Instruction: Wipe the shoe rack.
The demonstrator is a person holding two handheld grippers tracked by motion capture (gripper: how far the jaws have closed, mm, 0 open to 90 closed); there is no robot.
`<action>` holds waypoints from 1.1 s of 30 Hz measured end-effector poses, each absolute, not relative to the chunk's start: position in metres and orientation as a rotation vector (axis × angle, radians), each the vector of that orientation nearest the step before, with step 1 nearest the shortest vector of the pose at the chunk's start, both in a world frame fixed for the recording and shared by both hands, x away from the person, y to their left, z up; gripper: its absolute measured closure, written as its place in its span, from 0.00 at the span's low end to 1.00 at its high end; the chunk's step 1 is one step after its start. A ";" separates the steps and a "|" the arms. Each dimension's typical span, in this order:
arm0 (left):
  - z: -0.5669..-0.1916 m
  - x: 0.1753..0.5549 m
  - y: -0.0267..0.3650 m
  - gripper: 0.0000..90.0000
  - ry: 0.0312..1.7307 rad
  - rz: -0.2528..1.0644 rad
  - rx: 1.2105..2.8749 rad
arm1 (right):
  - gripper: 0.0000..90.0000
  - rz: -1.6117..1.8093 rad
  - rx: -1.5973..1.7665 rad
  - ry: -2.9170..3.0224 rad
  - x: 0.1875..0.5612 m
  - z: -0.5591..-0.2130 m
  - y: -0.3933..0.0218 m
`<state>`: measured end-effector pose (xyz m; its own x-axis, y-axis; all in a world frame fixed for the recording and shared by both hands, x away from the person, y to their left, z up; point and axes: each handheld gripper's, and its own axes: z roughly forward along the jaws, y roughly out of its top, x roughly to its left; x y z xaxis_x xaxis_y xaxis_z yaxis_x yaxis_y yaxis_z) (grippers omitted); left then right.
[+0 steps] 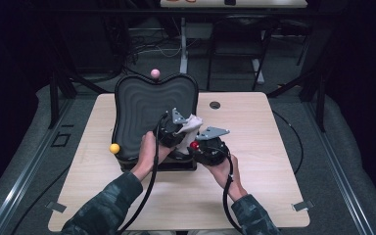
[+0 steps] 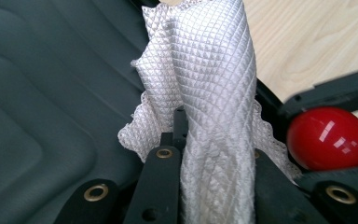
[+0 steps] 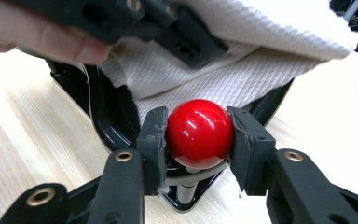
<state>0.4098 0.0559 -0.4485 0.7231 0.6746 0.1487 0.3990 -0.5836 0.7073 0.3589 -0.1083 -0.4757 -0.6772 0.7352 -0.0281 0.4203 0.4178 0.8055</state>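
Left tongs (image 2: pixel 214 154) clamped on white cloth (image 2: pixel 205 84) over dark tray (image 1: pixel 147 107) on counter (image 1: pixel 264 147); right tongs (image 3: pixel 198 140) clamped on red ball (image 3: pixel 199 133) at tray's near right corner

High view: dim room, dark surroundings, tabletop (image 1: pixel 264 147) lit from above, pic soft/low-res. Gripper views brighter; red ball (image 3: pixel 199 134) shows white glare spots, cloth (image 2: pixel 205 84) sharp, near fingers (image 2: pixel 161 186) slightly blurred.
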 end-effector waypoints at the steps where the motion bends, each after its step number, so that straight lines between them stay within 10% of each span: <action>1: -0.448 0.410 0.056 0.94 0.809 0.537 2.259 | 0.67 1.151 0.988 2.301 0.359 -0.476 -0.108; 33: -0.397 0.498 0.058 0.94 1.017 0.704 2.196 | 0.67 1.156 0.988 2.301 0.359 -0.476 -0.108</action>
